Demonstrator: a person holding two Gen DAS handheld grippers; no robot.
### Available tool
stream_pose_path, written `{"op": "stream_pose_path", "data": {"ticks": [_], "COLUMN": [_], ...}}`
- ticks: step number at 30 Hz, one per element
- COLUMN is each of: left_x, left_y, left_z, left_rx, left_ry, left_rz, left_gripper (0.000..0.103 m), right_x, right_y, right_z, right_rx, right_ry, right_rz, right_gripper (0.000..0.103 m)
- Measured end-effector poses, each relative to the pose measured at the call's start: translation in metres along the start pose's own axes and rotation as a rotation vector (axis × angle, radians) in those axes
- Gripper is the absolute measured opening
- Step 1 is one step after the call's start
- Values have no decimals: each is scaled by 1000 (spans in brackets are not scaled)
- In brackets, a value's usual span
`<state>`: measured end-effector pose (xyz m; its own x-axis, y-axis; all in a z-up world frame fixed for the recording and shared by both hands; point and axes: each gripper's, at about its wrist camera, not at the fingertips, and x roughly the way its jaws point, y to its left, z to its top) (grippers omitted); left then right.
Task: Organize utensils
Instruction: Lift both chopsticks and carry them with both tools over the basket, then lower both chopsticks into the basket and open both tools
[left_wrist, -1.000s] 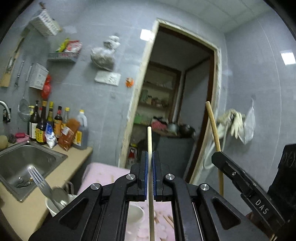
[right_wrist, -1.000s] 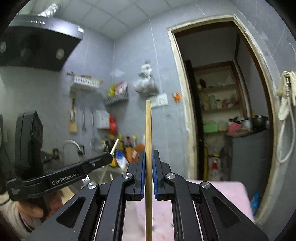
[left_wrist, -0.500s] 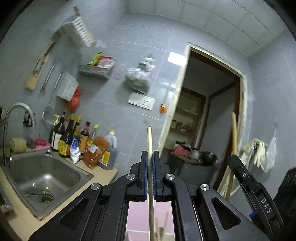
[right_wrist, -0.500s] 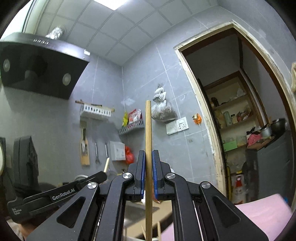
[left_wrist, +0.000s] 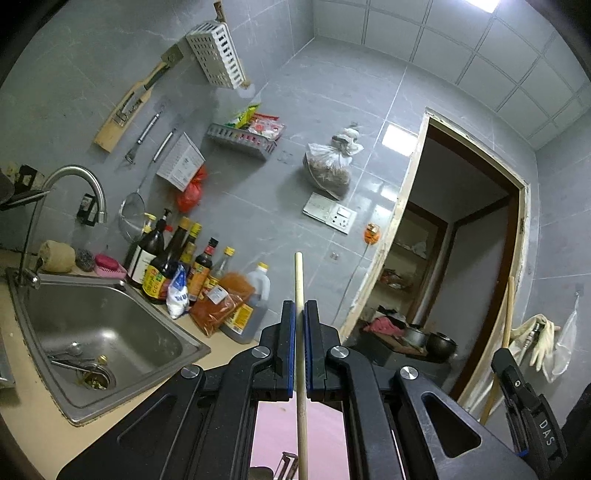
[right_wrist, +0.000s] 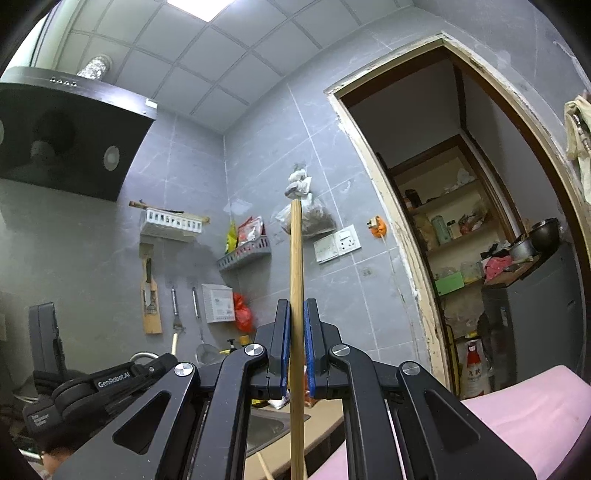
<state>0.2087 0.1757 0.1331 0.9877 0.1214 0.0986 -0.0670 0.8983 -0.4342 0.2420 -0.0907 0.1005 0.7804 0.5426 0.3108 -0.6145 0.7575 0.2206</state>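
Two chopsticks up, one per claw. The pale chopstick (left_wrist: 300, 332) sits clenched in the left claw (left_wrist: 300, 314), pinched between the blue pads, its tip poking above the fingers and its lower end running out of the bottom of the view. The darker chopstick (right_wrist: 296, 295) is gripped the same way by the right claw (right_wrist: 296, 314), standing upright with a long stretch above the pads. From the left camera, that darker stick shows again at the right edge, rising from the right claw's black body marked "DAS". From the right camera, the left claw's body lies at lower left with the pale tip peeking above it.

Below and left, one steel sink (left_wrist: 92, 332) set in the tan worktop (left_wrist: 33, 424), with one curved tap (left_wrist: 74, 184) over it; a utensil lies in the basin by the drain. Behind the sink, a cluster of sauce bottles (left_wrist: 173, 258), about seven, plus one red packet (left_wrist: 221, 302). On the grey wall: one white rack (left_wrist: 218, 55), one grey shelf (left_wrist: 240, 140), one hanging bag (left_wrist: 328, 166), one double socket (left_wrist: 330, 214). One range hood (right_wrist: 66, 140) upper left in the right view. One open doorway (right_wrist: 480, 221) with shelves behind. A pink surface (right_wrist: 517, 413) lies beneath the claws.
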Motion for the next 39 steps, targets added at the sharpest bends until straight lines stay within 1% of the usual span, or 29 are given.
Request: {"op": "stream_pose_path", "data": {"ticks": [6,14,19,21,28,34,39], "left_x": [2,5,5,4,6,3,-8], "left_y": [-6,0,3,3,3,-2,-11], "left_z": [-11,-23,-29,-33,-37,-46,-60], "left_rx": [24,2,-5,-6,-1,36,122], "left_ry": [-27,-20,-20,-32,-47,-17,15], "left_rz": [21,53,80,91,104,99,76], "left_gripper": [2,2,2,2,2,2,2], "right_x": [3,7,11,13,15,15,12], "right_y": [-4,-4,-4,-4,-5,-4,-2], "right_z": [-7,-16,-22,-25,-31,-36,-38], "right_rx": [5,-13,-17,-18,-21,-35,-62], "right_ry": [-7,8,28,39,61,98,158], "right_rz": [-36,-62,-73,-76,-80,-78,-67], "right_gripper": [5,5,5,5,5,5,6]}}
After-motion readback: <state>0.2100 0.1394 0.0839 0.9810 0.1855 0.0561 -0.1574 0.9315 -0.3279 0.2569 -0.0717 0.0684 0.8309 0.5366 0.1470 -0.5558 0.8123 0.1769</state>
